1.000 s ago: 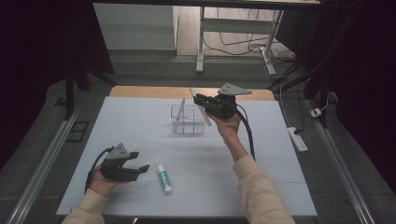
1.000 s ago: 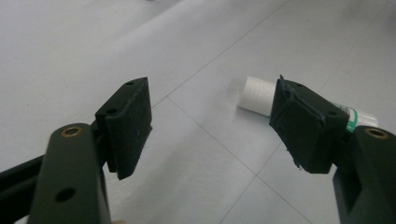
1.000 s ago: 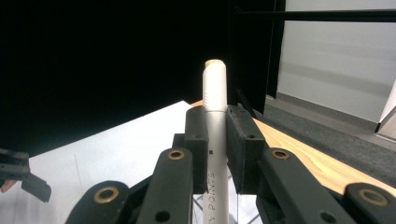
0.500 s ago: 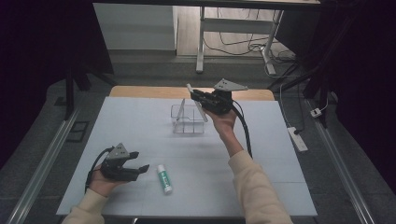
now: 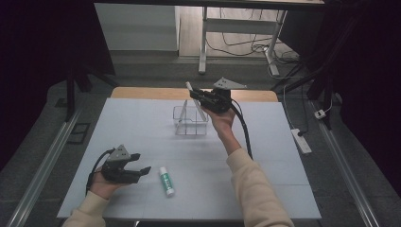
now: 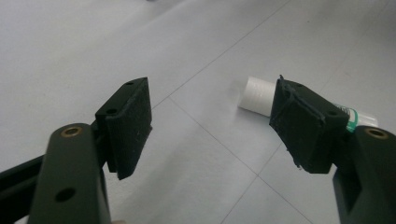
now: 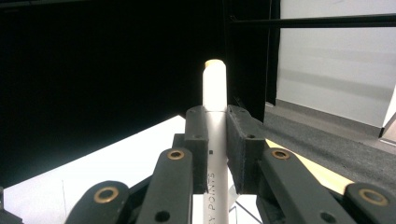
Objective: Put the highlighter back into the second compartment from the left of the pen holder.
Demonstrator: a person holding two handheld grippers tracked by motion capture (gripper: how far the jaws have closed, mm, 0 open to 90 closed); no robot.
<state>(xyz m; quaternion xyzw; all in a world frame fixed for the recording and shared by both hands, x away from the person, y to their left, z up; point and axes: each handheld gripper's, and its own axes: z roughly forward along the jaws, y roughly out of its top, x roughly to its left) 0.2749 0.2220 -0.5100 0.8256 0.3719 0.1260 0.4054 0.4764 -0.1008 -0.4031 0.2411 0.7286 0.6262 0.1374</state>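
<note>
Right hand-held gripper (image 5: 197,97): raised over the far middle of the worktop (image 5: 283,156), jaws pinching a white pen (image 5: 196,100) by its barrel. In the right gripper view the pads sit flush on either side of the barrel, and the capped end projects past them. From the high view the pen's long axis runs steeply, upper end tilted to the far left, lower end pointing down toward the clear divided box (image 5: 190,121) that stands directly beneath and just near of the jaws. Whether the lower tip has entered a compartment cannot be told through the clear walls.

Left hand-held gripper (image 5: 139,163): low at the near left of the worktop, jaws spread with nothing between them. A white tube with a green band (image 5: 166,180) lies flat just to its right, long axis running near to far. In the left gripper view the tube sits past the right-hand pad, outside the gap.

Judgement: the left hand is much the nearer to the tube. To take it, the spread jaws would need to shift right and straddle the tube across its width.
</note>
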